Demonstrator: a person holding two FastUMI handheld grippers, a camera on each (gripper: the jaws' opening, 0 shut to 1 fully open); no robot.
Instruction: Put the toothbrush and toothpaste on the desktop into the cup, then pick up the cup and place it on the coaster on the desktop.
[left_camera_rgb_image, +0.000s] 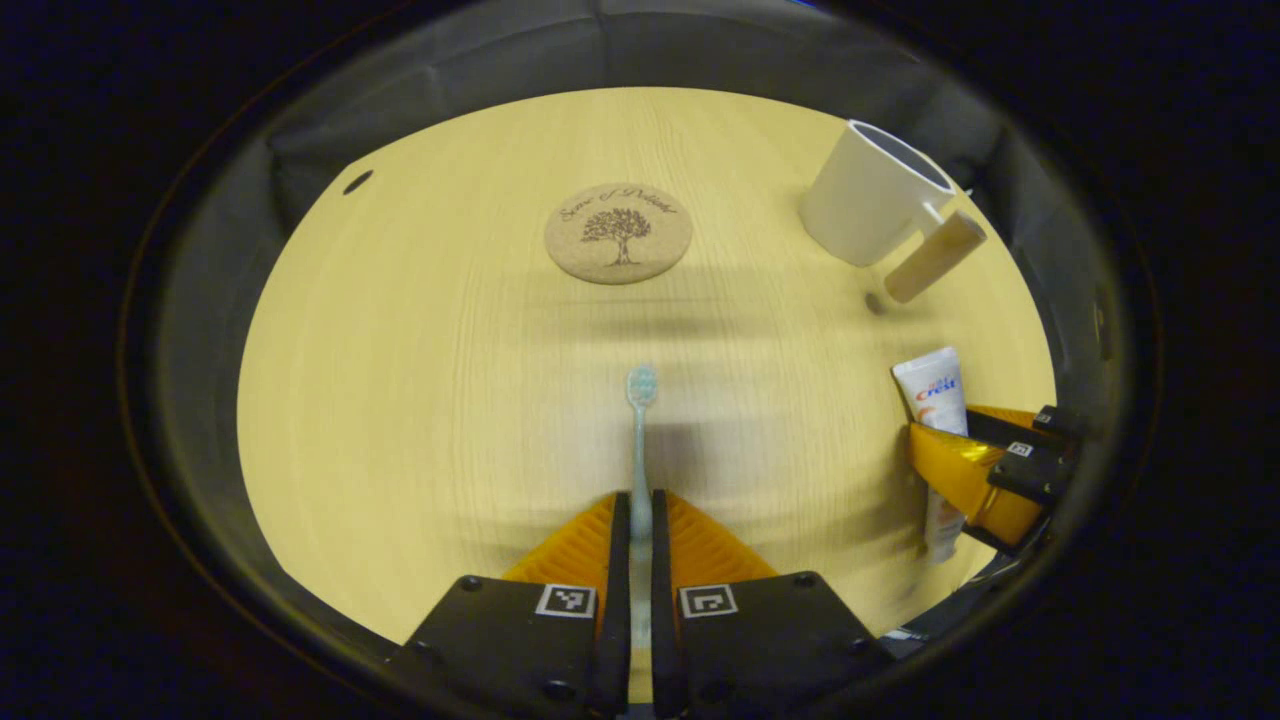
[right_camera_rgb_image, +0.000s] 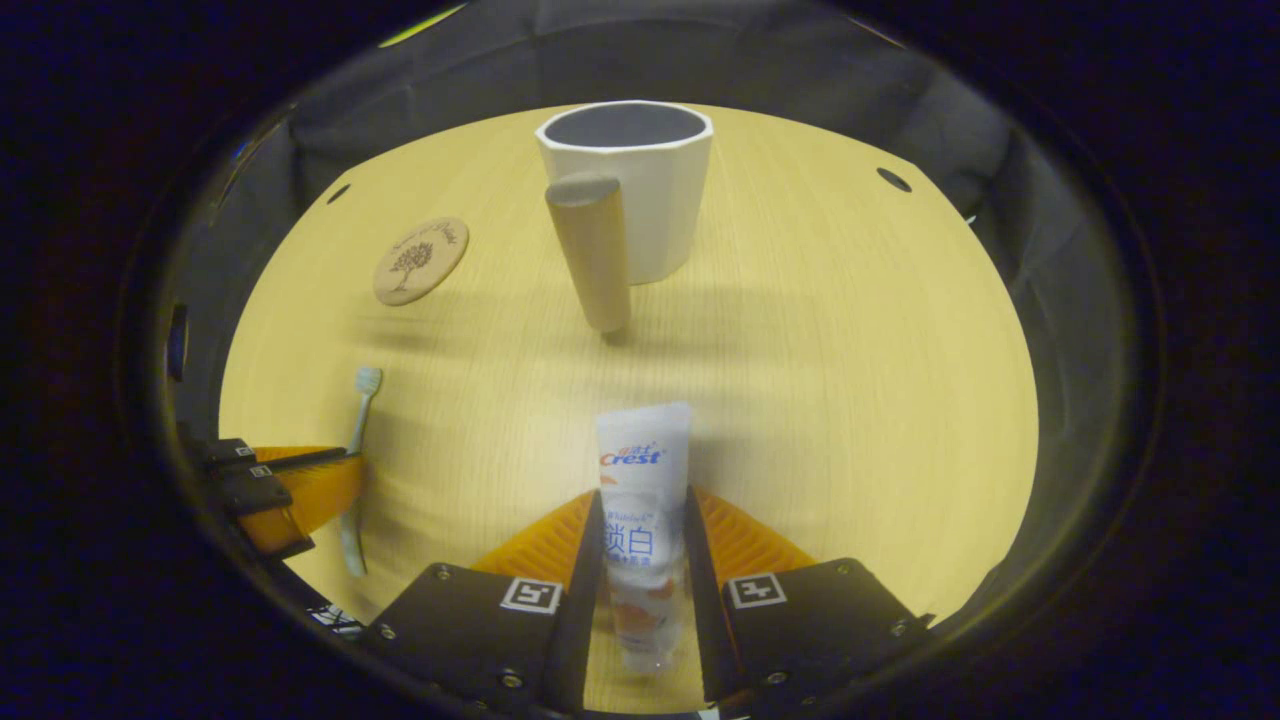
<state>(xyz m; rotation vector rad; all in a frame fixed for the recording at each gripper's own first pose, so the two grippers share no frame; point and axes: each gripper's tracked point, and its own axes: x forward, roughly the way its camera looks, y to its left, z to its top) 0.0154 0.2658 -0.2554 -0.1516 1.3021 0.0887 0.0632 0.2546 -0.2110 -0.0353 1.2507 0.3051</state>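
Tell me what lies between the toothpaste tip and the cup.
Bare desktop, apart from the cup's handle, which juts from the cup toward the toothpaste, in the right gripper view.

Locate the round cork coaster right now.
The round cork coaster lies flat on the wooden desktop, left of the white cup, beyond the toothbrush in the left gripper view.

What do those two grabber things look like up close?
Each gripper, the left gripper and the right gripper, has a dark blocky body with small screws and two square black-and-white code stickers on top. Ribbed wedge-shaped parts lead forward to two thin flat jaws.
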